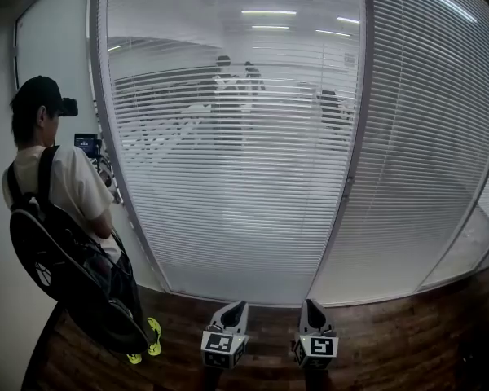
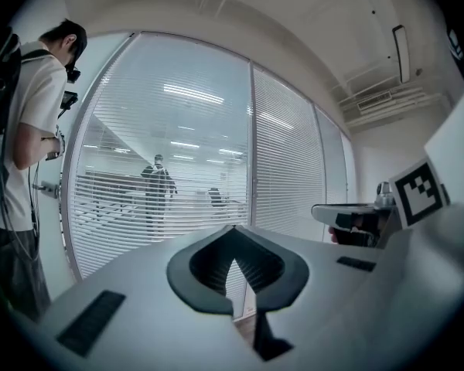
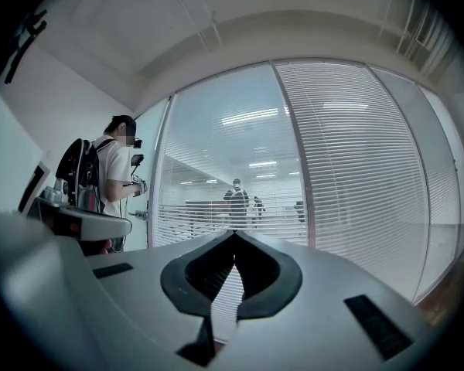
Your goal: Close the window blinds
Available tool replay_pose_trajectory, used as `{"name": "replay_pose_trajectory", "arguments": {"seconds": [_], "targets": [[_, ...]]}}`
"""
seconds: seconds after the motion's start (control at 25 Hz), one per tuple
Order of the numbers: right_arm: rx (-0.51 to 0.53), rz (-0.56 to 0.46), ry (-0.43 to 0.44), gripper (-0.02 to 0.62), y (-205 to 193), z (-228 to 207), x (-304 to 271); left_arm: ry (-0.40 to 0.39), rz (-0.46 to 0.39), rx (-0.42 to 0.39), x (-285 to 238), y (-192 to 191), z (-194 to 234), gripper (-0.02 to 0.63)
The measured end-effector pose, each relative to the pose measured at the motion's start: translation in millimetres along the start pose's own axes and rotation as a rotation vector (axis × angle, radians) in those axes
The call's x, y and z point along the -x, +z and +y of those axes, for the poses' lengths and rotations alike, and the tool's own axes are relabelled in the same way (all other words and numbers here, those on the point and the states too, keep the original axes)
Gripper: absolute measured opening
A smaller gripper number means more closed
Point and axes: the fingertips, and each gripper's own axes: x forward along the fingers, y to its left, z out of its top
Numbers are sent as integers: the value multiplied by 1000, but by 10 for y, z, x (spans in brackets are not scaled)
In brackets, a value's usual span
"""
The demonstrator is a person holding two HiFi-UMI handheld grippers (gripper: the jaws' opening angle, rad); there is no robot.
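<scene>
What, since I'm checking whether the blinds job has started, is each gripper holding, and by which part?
Nothing. The left gripper and the right gripper both have their jaws shut with nothing between them, short of the blinds.

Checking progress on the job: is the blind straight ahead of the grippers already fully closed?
No, figures in the room beyond show through the gaps between the slats of that blind.

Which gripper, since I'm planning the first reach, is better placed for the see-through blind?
Left, marginally: the left gripper sits under the see-through blind; the right gripper sits nearer the mullion. Both shut, empty.
</scene>
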Motion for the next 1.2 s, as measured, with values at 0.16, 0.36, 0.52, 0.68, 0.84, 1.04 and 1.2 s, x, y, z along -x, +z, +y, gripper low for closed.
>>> {"name": "replay_pose_trajectory", "arguments": {"seconds": [0.16,0.36,0.52,0.68,0.84,1.04,1.2], "targets": [[3,-17,3,3,-19,-8,-48,12,-9,3,-21,-35,52,0],[5,-12,4,3,-24,50,-32,12,-12,15,9,-24,74,0],[10,-17,12,3,-14,85,-50,3,-17,7,16,-5,103,0],[10,-22,16,3,-26,93,-100,-3,-8,12,7,21,155,0],[10,-7,-16,3,125,147,-73,-6,-18,13,34,98,234,0],[15,0,-39,3,143,237,-90,-10,-18,18,68,130,365,0],[26,-17,-32,3,61,305,-138,-21,-18,24,76,114,456,0]]}}
